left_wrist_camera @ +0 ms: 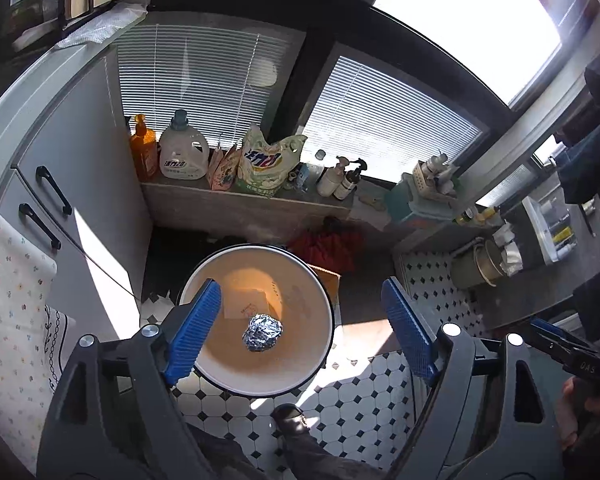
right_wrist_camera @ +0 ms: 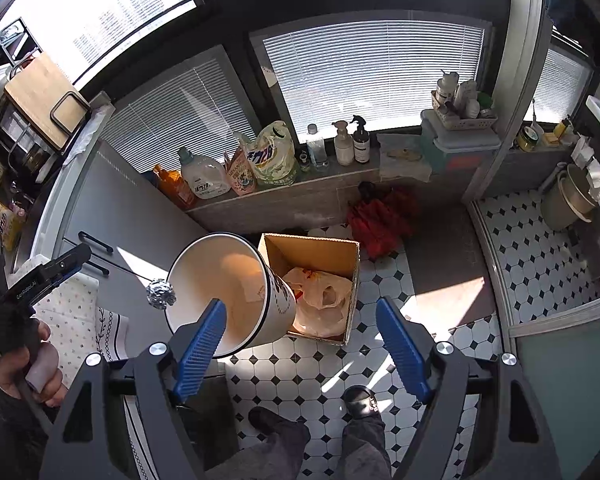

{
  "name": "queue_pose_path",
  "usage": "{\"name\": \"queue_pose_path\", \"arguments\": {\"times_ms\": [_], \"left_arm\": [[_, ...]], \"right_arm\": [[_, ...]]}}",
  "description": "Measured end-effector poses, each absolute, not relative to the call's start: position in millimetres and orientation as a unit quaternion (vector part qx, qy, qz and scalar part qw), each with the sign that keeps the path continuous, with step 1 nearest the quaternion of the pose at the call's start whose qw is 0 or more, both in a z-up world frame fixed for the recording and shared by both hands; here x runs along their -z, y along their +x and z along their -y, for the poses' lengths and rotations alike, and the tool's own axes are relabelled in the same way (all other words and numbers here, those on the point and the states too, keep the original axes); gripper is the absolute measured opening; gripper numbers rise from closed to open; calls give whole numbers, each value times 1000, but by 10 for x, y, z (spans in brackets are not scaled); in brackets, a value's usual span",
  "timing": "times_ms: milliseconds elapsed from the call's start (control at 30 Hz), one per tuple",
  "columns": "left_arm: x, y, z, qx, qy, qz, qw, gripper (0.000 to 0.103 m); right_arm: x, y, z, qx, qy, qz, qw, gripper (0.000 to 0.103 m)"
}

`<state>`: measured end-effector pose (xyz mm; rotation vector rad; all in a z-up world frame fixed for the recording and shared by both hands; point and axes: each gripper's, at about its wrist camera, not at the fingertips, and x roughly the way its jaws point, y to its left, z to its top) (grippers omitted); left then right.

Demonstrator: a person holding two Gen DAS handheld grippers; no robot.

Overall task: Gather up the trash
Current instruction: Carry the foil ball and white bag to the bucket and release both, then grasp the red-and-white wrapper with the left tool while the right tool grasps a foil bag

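Observation:
A crumpled foil ball shows over the mouth of a white trash bin with a dark rim, between my left gripper's open blue fingers. In the right wrist view the foil ball is in mid-air at the bin's left rim, just past the left gripper, which is open and touches nothing. My right gripper is open and empty above the tiled floor, its left finger in front of the bin. Paper lies inside the bin.
A cardboard box holding a plastic bag stands behind the bin. A red cloth lies by the ledge. Detergent bottles line the ledge. A grey cabinet stands left. My feet are on the floor.

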<state>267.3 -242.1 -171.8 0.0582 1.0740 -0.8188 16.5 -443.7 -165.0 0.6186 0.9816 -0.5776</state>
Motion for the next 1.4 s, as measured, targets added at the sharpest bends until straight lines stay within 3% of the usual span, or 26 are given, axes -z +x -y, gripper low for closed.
{"name": "queue_pose_path", "arguments": {"times_ms": [133,267,567,1400], "left_arm": [[1638,2665,2353,360,17,-490,794,92],[1507,2613,2121,330,7,-478,814,97],[1227,2472,1181,235,-37,-455,858,97],[944,2086,-1809,-11,-158,-381,911,97]], "right_arm": [[1610,218,4434,253,278,-459,805,80],[1527,389,4379,229,257,-454,822,90],[1311,1024,3936,129,215,-445,860,95],[1020,2577,1377,-120,94,-446,882,95]]}}
